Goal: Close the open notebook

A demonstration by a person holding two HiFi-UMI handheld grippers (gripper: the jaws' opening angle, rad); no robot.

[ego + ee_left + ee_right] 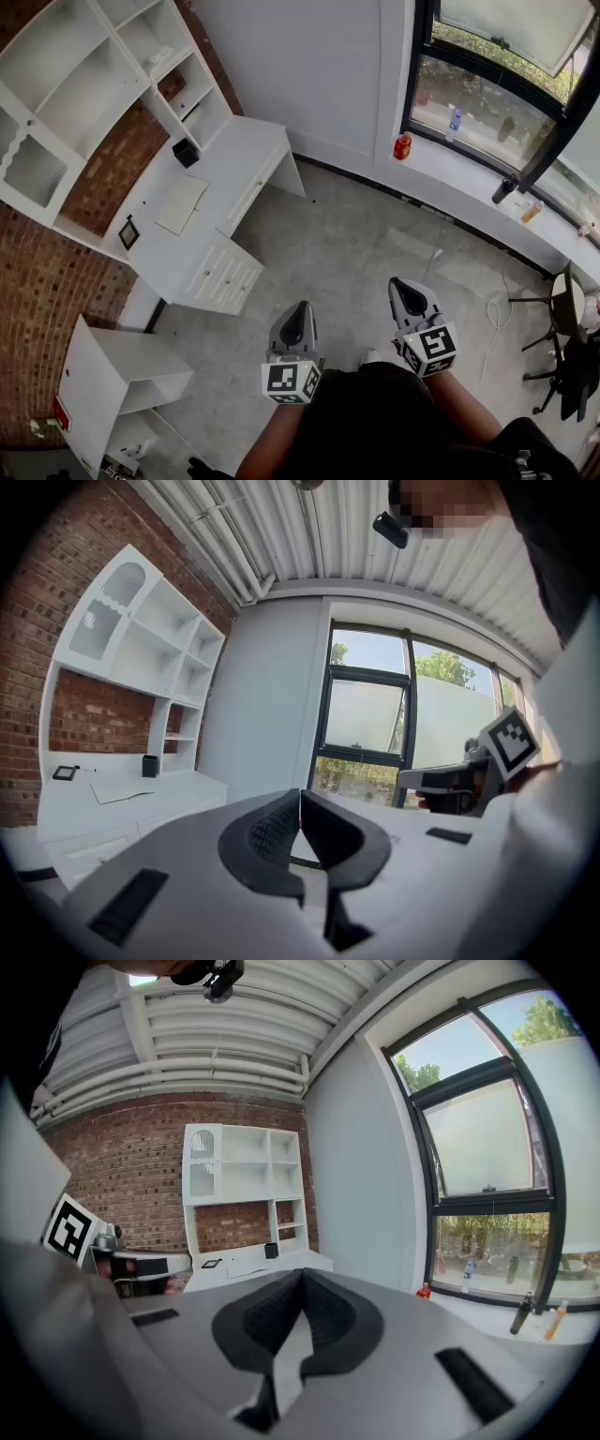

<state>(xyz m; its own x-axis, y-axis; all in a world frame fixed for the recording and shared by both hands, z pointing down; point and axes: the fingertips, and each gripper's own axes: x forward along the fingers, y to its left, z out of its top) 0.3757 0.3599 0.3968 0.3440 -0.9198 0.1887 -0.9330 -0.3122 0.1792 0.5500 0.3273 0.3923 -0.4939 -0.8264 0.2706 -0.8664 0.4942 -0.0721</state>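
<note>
Left tongs (300, 311) sit low in the head view, held out over the grey floor (347, 244). In the left gripper view the two dark pads are pressed together with nothing between them (300, 803). Right tongs (406, 291) are held just beside them, a little further forward. They too are pressed shut on nothing in their own view (302, 1279). Each one shows in the other's view, marker cube and all.

Well apart from both, across the bare floor, stands the white desk (239, 159) against the brick wall (56, 272). The notebook (181, 204) lies on it, open and flat, its pale pages facing up; neither tongs touches it. It also shows in the left gripper view (122, 789) and, smaller, in the right gripper view (246, 1265). A black cup (186, 152) stands on the desk to one side of the notebook, and a small dark frame (128, 233) lies to the other side. A white shelf unit (94, 84) rises behind the desk. Drawers (225, 277) hang below the desk's near end.

Off to the right, a red can (402, 146) stands on the window sill (469, 178).
</note>
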